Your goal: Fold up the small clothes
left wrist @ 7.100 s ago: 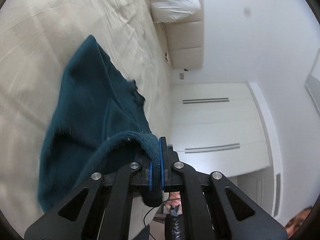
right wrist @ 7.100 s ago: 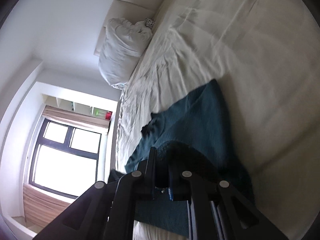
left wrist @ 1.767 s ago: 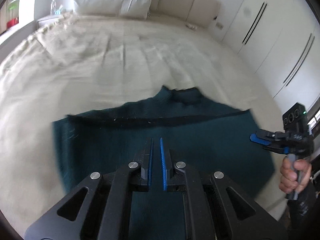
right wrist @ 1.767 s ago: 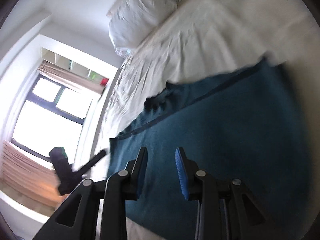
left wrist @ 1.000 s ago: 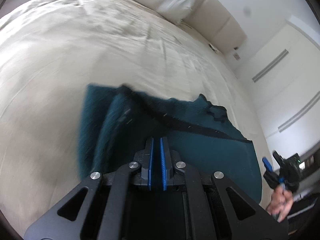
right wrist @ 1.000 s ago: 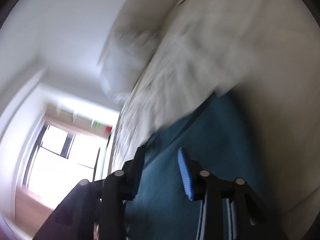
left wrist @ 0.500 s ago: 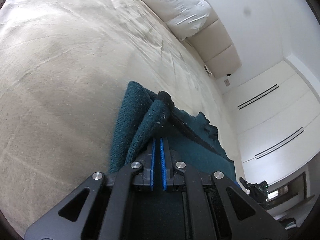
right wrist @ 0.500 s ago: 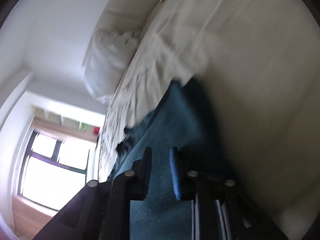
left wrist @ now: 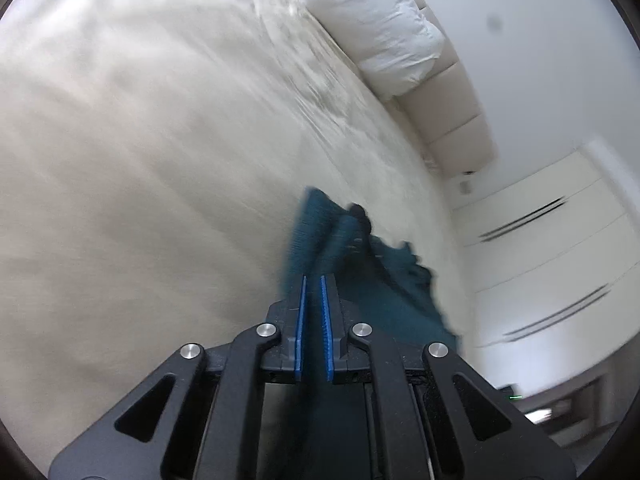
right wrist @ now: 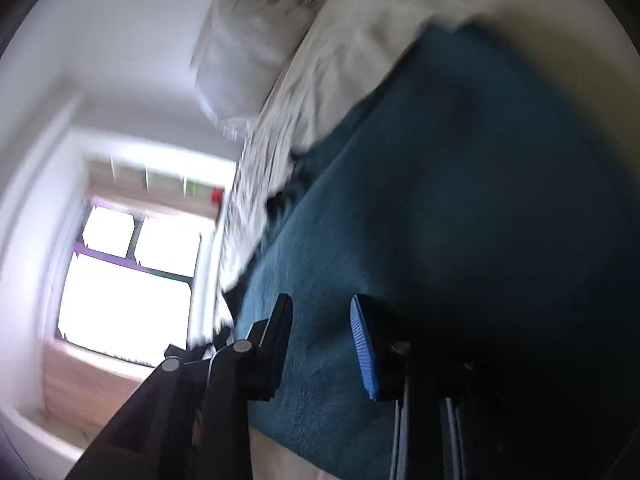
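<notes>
In the left wrist view the left hand-held gripper point(left wrist: 312, 286) had its blue pads nearly together, clamped on an edge of the teal knitted garment point(left wrist: 340, 236), which rose from between them in a bunched fold near the middle of the frame. Half a second before, the same fold stood in much the same place against the cream bed point(left wrist: 120, 160), but the white pillow point(left wrist: 380, 32) had since slid toward the upper right, so the hand was carrying that edge across the bed. In the right wrist view the right hand-held gripper point(right wrist: 320, 312) had just been opening again after a brief narrowing; its jaws stood apart with the garment point(right wrist: 480, 200) showing through the gap, spread across the right of the frame, and no cloth visibly pinched. The window point(right wrist: 128, 280) glared at the lower left. Judging by this, a fold was under way: the left edge was being brought over the flat body, while the right hand looked ready to take the near edge. The garment lay on the bed, only partly folded.
</notes>
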The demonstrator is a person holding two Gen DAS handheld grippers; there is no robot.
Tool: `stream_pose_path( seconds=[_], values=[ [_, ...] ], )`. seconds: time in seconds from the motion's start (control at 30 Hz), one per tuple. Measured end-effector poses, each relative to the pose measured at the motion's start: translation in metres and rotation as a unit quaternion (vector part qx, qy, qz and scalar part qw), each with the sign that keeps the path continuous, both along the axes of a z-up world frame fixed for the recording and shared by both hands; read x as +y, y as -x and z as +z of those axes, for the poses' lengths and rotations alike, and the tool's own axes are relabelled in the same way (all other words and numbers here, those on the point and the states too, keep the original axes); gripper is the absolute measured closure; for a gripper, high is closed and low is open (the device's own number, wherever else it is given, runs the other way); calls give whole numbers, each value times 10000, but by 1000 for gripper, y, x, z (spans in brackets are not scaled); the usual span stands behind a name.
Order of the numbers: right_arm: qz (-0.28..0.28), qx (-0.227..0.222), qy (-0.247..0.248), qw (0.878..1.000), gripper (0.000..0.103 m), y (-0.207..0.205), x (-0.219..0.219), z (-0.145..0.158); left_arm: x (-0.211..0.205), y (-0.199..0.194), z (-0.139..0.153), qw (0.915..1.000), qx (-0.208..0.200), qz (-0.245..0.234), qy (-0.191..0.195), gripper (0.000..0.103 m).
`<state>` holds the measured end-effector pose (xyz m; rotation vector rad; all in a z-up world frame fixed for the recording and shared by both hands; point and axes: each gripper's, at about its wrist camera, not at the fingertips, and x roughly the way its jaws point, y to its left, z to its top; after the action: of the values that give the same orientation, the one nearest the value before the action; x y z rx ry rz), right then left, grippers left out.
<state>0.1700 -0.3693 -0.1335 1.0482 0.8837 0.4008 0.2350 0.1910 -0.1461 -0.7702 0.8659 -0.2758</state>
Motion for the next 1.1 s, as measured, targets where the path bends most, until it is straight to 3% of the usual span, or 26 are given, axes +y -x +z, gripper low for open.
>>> stream_pose_path(
  seconds=[0.03, 0.13, 0.23, 0.27, 0.3, 0.4, 0.53, 0.63, 0.83, 0.97, 1.03, 1.1],
  values=[
    [-302, -29, 160, 9994, 43, 7, -12, 6, 5, 8, 7, 9998, -10, 30, -196, 96],
    [-919, -292, 103, 9953, 23, 31, -32, 27, 10, 24, 13, 9997, 56, -87, -209, 89],
    [-769, -510, 43, 9957, 23, 40, -22, 47, 2, 37, 10, 9992, 119, -326, -201, 58],
    [-560, -549, 19, 9969, 23, 37, -11, 52, -3, 41, 8, 9988, 160, -404, -230, 38],
    [-426, -553, -5, 9976, 23, 36, -6, 54, -6, 47, 6, 9986, 152, -451, -240, 36],
    [-97, -603, -86, 9981, 23, 34, 23, 59, -15, 59, -2, 9968, 262, -720, -218, 36],
    [203, -536, -107, 9983, 24, 30, 47, 54, -19, 55, -7, 9930, 474, -1072, 110, 36],
    [335, -499, -176, 9980, 25, 52, 52, 51, -18, 50, -14, 9906, 567, -1203, 318, 37],
    [723, -427, -172, 9963, 26, 48, 72, 49, -26, 46, -20, 9821, 820, -1651, 392, 42],
    [983, -474, -133, 9939, 27, 43, 91, 54, -30, 40, -23, 9788, 973, -1708, 568, 43],
    [1107, -488, -107, 9926, 28, 39, 100, 56, -32, 38, -25, 9755, 1037, -1810, 705, 52],
    [1258, -446, -19, 9910, 29, 30, 114, 58, -37, 40, -29, 9705, 1117, -1938, 897, 70]
  ],
)
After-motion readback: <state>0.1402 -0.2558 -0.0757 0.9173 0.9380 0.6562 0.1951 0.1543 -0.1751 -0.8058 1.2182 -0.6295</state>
